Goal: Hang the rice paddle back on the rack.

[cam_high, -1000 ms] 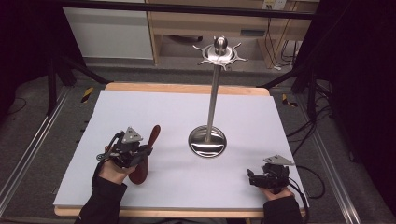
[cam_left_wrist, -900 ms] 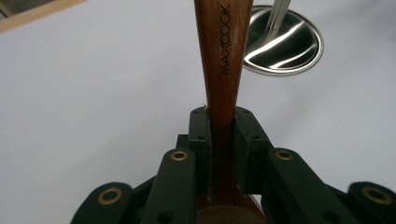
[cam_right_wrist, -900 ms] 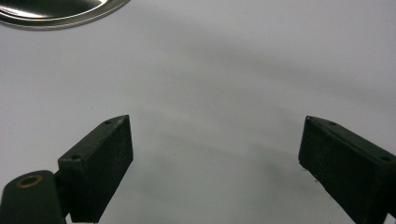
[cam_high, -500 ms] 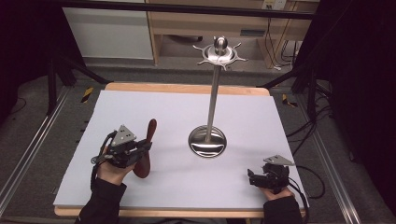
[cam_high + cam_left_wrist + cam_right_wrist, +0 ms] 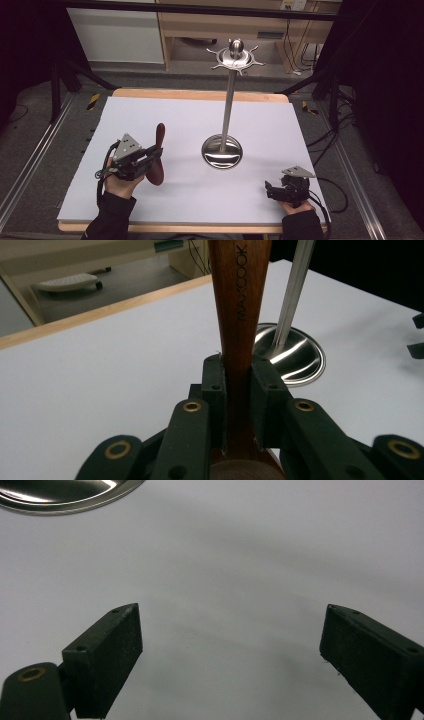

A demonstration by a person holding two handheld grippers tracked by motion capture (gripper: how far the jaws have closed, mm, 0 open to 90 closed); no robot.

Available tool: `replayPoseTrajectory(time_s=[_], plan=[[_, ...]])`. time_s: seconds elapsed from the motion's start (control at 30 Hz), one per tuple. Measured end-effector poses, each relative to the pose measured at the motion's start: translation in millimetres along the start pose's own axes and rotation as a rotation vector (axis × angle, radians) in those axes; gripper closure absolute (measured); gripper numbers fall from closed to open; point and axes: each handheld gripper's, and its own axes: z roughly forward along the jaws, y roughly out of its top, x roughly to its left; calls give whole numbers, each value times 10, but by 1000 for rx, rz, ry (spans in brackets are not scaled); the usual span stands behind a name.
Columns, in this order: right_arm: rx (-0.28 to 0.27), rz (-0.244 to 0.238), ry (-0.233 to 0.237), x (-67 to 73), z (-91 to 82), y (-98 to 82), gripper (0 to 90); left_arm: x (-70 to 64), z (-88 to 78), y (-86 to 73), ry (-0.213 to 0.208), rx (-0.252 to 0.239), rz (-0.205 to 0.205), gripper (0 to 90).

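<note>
Left claw is clamping down on a wooden spoon, both jaws pinching the handle from either side just above the bowl end, so that's the thing being worked on right now. Going big to small: the white tabletop is carrying a tall metal utensil stand, which is sitting near the middle on a round shiny base with a ring of hooks up top.

The spoon is hanging in the air at the near left part of the tabletop, well to the left of the stand and a bit nearer to the person. Its long axis is running nearly upright, tilted slightly, with the handle tip pointing up and away from the person and the bowl end pointing down, close over the tabletop. In the left gripper view the handle is rising straight out from between the jaws, with the stand's pole just to its right and farther off.

So the hooks are lying up and to the right of the spoon, and the left hand is clearly the nearer one, I'd say.

Right claw is sitting low at the near right corner with its jaws wide apart, holding nothing, just bare tabletop between them in the right gripper view.
</note>
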Motion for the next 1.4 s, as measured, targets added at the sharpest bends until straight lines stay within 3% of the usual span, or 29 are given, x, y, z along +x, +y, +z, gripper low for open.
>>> replayPoseTrajectory(time_s=[0.33, 0.77, 0.9, 1.4], plan=[[1, -4, -4, -6, 6, -2, 103, 6, -64, 128, -4, -58, 5, 779], [-8, -4, 2, 0, -1, -2, 103, -94, -45, 421, -38, -124, 14, 779], [-15, -5, 1, -5, -6, -2, 103, -117, -53, 485, -41, -130, 30, 780], [-18, -2, -1, -7, -8, 2, 103, -163, -91, 772, -63, -178, 32, 779]])
